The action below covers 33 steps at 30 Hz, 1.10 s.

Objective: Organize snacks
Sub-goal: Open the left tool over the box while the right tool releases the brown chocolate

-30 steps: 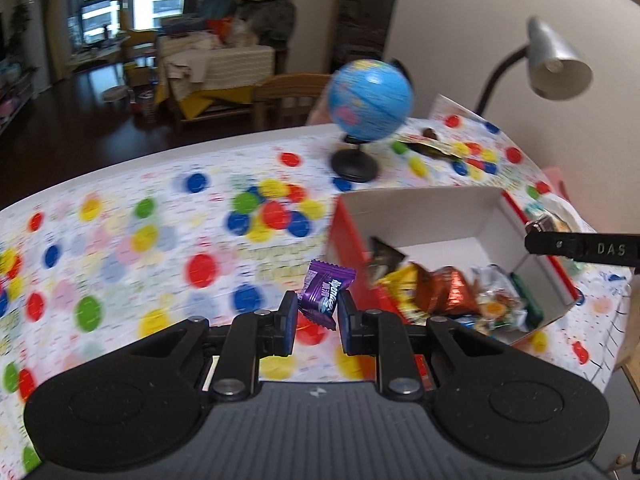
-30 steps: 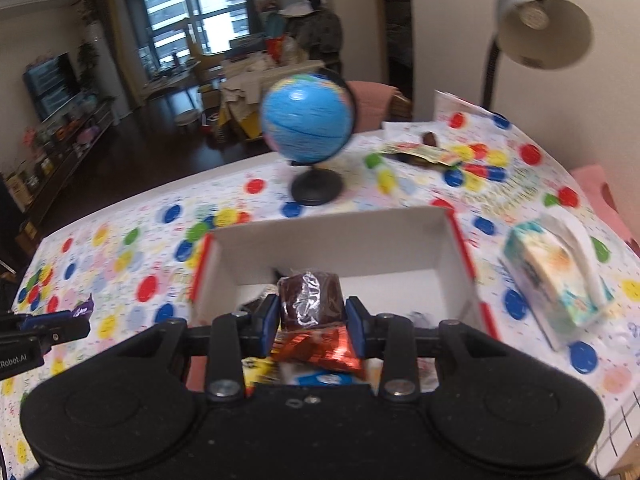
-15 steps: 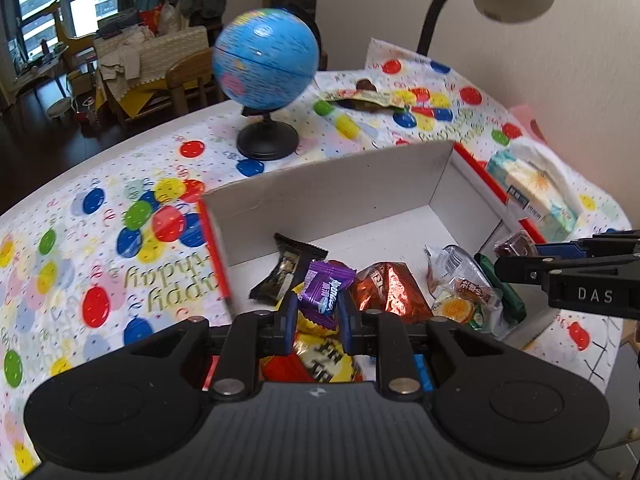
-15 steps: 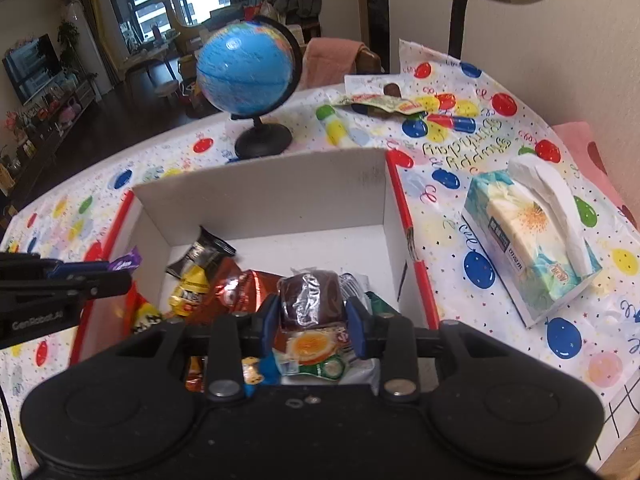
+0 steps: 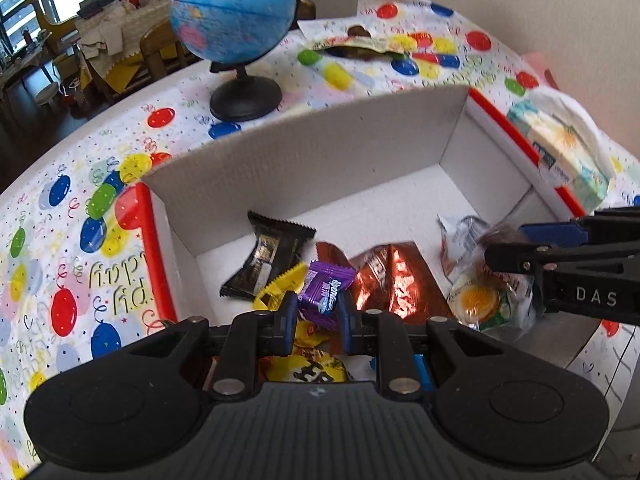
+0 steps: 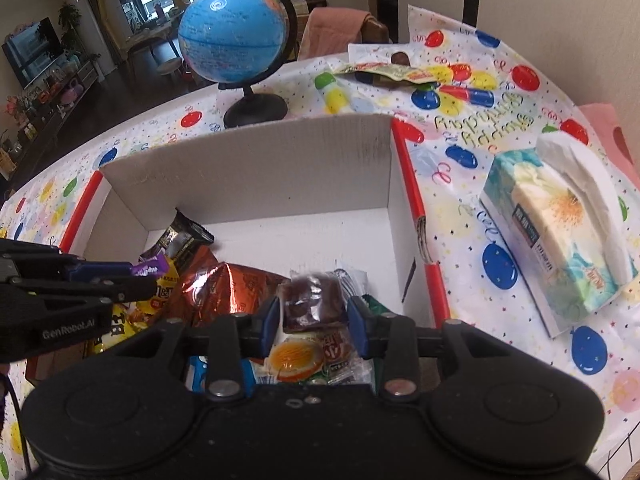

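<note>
The left gripper [image 5: 316, 312] fingers pinch a purple candy [image 5: 326, 294] with illegible lettering and the right gripper [image 6: 314, 316] fingers pinch a clear-wrapped brown cake [image 6: 312, 300], both held over the red-edged box [image 6: 248, 176], presumably for release onto the snacks inside, where a yellow M&M's bag [image 6: 158, 298] lies; "DAS" and "GenRobot.AI" mark the grippers.

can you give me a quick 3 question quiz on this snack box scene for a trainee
1. True or false: the left tongs are shut on a purple candy.
2. What do the right tongs hold? A) a brown clear-wrapped snack B) a yellow bag C) nothing
3. Fill in: the tissue box sits on the table on the ____ side of the white cardboard box, seen from the right wrist.

Key: 1 true; 2 A, the brown clear-wrapped snack; 3 right.
</note>
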Available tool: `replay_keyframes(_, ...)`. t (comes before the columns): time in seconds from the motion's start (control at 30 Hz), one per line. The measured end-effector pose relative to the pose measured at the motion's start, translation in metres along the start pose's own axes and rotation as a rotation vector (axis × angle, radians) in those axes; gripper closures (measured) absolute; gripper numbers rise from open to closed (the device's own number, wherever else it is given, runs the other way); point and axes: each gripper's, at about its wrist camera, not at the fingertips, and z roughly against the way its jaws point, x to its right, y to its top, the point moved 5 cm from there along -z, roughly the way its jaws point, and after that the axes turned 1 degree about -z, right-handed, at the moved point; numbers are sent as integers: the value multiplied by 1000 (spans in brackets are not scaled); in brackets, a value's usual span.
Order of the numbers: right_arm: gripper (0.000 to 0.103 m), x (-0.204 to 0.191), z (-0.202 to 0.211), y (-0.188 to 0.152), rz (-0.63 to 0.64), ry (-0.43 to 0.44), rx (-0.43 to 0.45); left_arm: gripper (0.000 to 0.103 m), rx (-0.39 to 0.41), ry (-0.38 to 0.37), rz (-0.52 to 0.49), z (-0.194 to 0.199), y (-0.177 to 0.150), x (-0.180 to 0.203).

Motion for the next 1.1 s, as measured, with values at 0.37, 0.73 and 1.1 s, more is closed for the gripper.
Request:
replay_keyframes(0.37,46,-1,23,-6,-19,34,35,41,31,-3,6,23,-7,10)
replay_keyframes(0.73,13,-19,85,-6,-20,43,179,27,131,14,48,80,-17,0)
replay_keyframes(1.1,1,-48,134,-13,-10,34,294,26,223,12,102,139,-42,-20)
